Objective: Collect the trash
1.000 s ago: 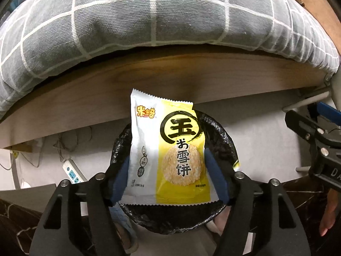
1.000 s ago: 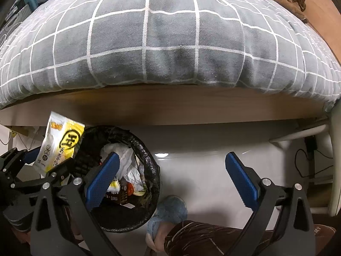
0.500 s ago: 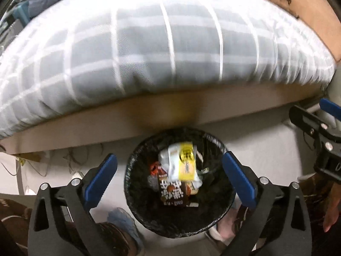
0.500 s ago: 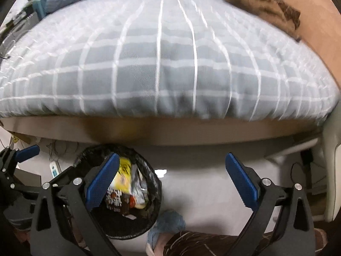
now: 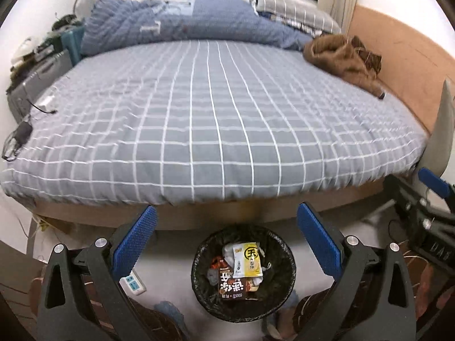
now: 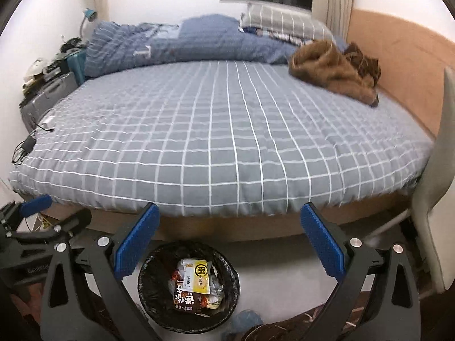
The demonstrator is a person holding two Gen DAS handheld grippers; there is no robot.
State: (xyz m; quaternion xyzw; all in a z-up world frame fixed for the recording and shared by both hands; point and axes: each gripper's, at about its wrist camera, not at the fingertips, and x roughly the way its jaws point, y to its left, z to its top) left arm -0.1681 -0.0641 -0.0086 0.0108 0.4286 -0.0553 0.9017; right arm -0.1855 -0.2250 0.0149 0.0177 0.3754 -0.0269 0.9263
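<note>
A round bin lined with a black bag (image 5: 199, 289) (image 6: 145, 307) stands on the floor by the bed's foot. On top of the wrappers inside lies a white and yellow snack packet (image 5: 246, 262) (image 6: 196, 277), with a dark brown packet (image 5: 231, 285) (image 6: 184, 298) beside it. My left gripper (image 5: 226, 234) hangs well above the bin, open and empty. Open and empty too, my right gripper (image 6: 229, 233) is up to the right of the bin. The left gripper's black frame shows at the left edge of the right wrist view.
A bed with a grey checked cover (image 5: 216, 119) (image 6: 227, 130) fills the room ahead, with a blue quilt (image 5: 182, 20) and brown cloth (image 6: 332, 68) on it. A power strip (image 5: 132, 281) lies on the floor. A white chair (image 6: 435, 199) stands at the right.
My left gripper opened and let the yellow packet fall into the bin. Both grippers then rose and tilted up, so the bin shrank and the bed's top came into view.
</note>
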